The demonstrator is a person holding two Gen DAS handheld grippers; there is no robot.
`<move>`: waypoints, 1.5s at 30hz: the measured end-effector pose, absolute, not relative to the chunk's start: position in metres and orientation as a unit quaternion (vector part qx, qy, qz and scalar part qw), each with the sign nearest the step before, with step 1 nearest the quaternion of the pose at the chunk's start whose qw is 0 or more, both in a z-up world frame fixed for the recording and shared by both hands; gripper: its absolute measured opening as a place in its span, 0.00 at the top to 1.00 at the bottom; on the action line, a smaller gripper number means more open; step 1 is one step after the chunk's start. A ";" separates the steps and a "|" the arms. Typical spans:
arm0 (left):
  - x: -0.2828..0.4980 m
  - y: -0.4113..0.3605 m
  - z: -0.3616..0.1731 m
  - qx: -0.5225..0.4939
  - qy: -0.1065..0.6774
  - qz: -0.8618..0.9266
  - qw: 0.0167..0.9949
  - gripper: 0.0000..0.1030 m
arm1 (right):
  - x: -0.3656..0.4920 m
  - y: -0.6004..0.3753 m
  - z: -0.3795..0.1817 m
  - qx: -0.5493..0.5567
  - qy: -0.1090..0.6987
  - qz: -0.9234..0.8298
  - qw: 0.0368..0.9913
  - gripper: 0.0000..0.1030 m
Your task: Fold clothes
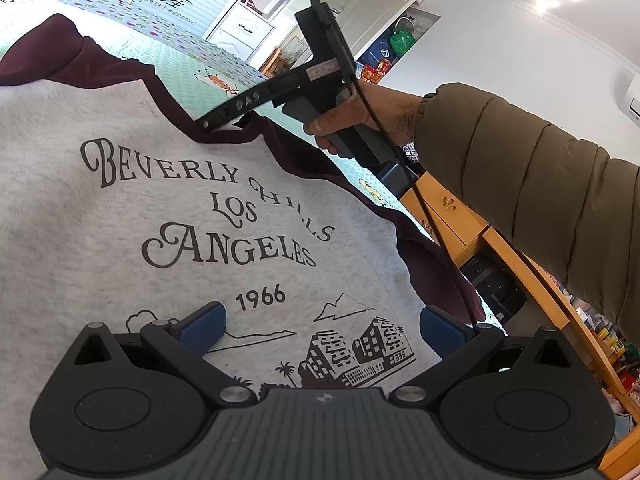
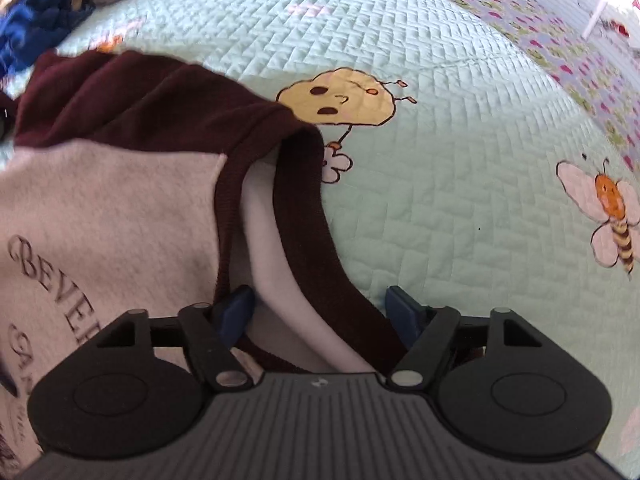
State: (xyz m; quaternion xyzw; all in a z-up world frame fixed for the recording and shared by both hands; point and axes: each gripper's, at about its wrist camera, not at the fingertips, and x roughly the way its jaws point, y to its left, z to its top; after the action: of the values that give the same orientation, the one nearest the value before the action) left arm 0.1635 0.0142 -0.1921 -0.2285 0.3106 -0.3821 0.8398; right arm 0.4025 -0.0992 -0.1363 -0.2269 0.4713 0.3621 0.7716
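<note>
A grey sweatshirt (image 1: 120,208) with dark maroon sleeves and collar lies spread on a bed, filling the left and centre of the left wrist view. Its chest print reads "Beverly Hills Los Angeles 1966" above a line drawing of buildings and palms. The bed's quilted mint bedspread (image 2: 460,128), printed with cartoon bees and flowers, shows in the upper middle of that view and fills most of the right wrist view.

The left claw (image 1: 320,328) sits at the bottom of its own view, just above the lower part of the print. Its blue pads (image 1: 204,326) stand wide apart with only flat fabric beneath them, so it is released and grips nothing.

The right claw (image 1: 216,120) appears at the centre top of the left wrist view, held by a hand (image 1: 360,120) coming out of an olive puffer sleeve (image 1: 520,184) from the right. Its tip is down at the maroon neckline (image 2: 296,208). In the right wrist view, the claw (image 2: 320,312) straddles that neckline at the bottom centre: the left blue pad is just beside the front collar rib, the right pad stands apart on the outer side of the back collar band. The pads do not press the cloth, so it is released, with the collar between them.

A pile of other clothes (image 2: 40,20), blue and grey, lies in the upper left corner of the right wrist view.
</note>
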 end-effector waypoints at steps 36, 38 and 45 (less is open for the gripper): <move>0.165 0.014 -0.193 -0.232 0.309 -0.383 0.839 0.01 | 0.350 -0.041 -0.141 -0.463 0.299 0.283 0.785 0.86; 0.165 0.014 -0.194 -0.233 0.309 -0.383 0.839 0.01 | 0.361 -0.038 -0.150 -0.461 0.306 0.276 0.786 0.79; 0.165 0.013 -0.195 -0.235 0.309 -0.384 0.838 0.01 | 0.406 -0.091 -0.129 -0.252 0.370 0.246 0.860 0.27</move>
State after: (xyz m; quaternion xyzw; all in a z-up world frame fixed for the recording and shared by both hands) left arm 0.1654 0.0134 -0.1947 -0.2348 0.3087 -0.3837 0.8381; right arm 0.4056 -0.0914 -0.1294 -0.2523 0.3697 0.2459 0.8598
